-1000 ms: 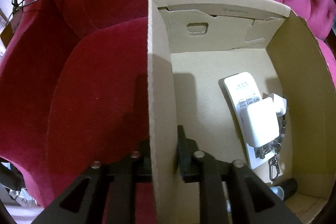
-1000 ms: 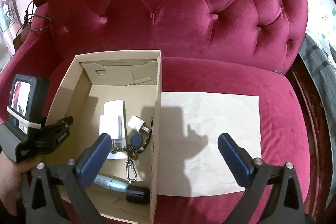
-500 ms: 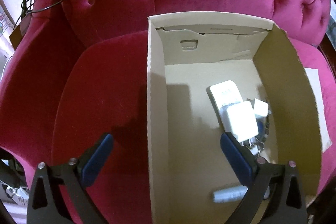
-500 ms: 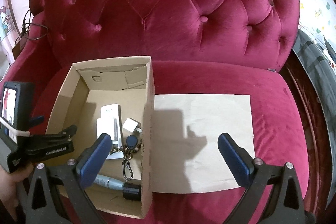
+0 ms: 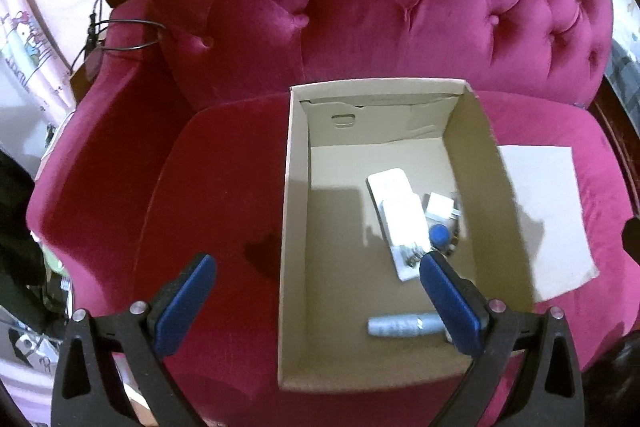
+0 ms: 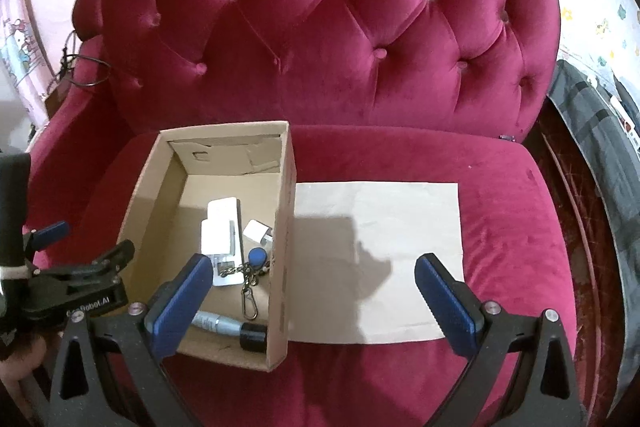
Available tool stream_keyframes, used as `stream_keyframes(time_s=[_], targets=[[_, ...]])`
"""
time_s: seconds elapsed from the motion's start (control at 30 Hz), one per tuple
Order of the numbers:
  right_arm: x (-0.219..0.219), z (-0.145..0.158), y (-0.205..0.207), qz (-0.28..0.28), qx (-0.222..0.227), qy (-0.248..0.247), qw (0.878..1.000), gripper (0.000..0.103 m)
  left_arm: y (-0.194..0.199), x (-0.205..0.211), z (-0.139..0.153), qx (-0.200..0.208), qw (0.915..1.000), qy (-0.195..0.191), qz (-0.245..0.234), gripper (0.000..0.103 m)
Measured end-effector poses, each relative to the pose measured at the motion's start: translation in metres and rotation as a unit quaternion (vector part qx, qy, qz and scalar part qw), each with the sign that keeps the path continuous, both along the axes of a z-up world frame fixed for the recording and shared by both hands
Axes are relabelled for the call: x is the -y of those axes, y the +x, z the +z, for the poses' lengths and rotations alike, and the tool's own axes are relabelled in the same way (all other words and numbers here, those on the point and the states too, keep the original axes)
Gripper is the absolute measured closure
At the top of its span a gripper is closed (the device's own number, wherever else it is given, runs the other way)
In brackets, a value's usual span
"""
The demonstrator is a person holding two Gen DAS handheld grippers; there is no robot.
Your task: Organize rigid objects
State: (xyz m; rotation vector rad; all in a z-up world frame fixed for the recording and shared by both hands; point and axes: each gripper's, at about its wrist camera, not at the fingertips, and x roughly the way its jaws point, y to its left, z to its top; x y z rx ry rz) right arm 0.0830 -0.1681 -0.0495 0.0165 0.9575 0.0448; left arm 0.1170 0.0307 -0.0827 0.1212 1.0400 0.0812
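Note:
An open cardboard box (image 5: 294, 227) (image 6: 282, 227) sits on a red velvet sofa seat. Inside lie a white remote (image 5: 390, 191) (image 6: 222, 211) with a white block on it, a small white charger (image 5: 439, 205) (image 6: 256, 230), a blue key fob (image 5: 440, 235) (image 6: 258, 257) on a chain, and a grey cylinder (image 5: 404, 325) with a black cap (image 6: 252, 337). My left gripper (image 5: 316, 301) is open and empty, held above the box's left wall. My right gripper (image 6: 314, 301) is open and empty, above the box's right wall and a beige paper sheet (image 6: 380, 259) (image 5: 548, 211).
The tufted sofa back (image 6: 328, 39) rises behind the box. A black cable (image 5: 120, 35) lies on the left armrest. Grey fabric (image 6: 596, 131) hangs past the sofa's right edge. The left gripper body (image 6: 76, 291) shows left of the box.
My left gripper let go of the box's left wall, opened wide and pulled back and up. The right gripper also drew back, so the sofa and box look smaller.

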Motion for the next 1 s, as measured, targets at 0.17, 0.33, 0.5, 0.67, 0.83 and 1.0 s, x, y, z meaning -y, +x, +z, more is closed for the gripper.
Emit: stream_keyframes(time_s=[0.17,0.33,0.5,0.67,0.83,1.0], targets=[[0.002,0.022,-0.021,0.012,0.006,-0.001,1.000,0.000,-0.027,0.014,0.020,0.007,1.0000,0.002,0.005,0.000],[0.007,0.041,-0.040,0.013,0.016,0.010,1.000,0.000,-0.054,0.026,0.045,0.026,0.9997,0.004,0.001,0.000],[0.009,0.058,-0.062,0.019,0.032,-0.003,0.999,0.000,-0.078,0.037,0.065,0.046,0.9989,0.002,-0.006,0.000],[0.012,0.069,-0.079,0.021,0.043,-0.004,0.999,0.000,-0.096,0.044,0.074,0.053,0.9985,0.000,-0.014,0.000],[0.016,0.073,-0.089,0.022,0.048,-0.003,0.999,0.000,-0.108,0.046,0.077,0.056,0.9983,-0.003,-0.016,0.000],[0.017,0.074,-0.092,0.027,0.048,0.000,0.998,0.000,-0.112,0.049,0.083,0.066,0.9976,-0.003,-0.020,0.000]])
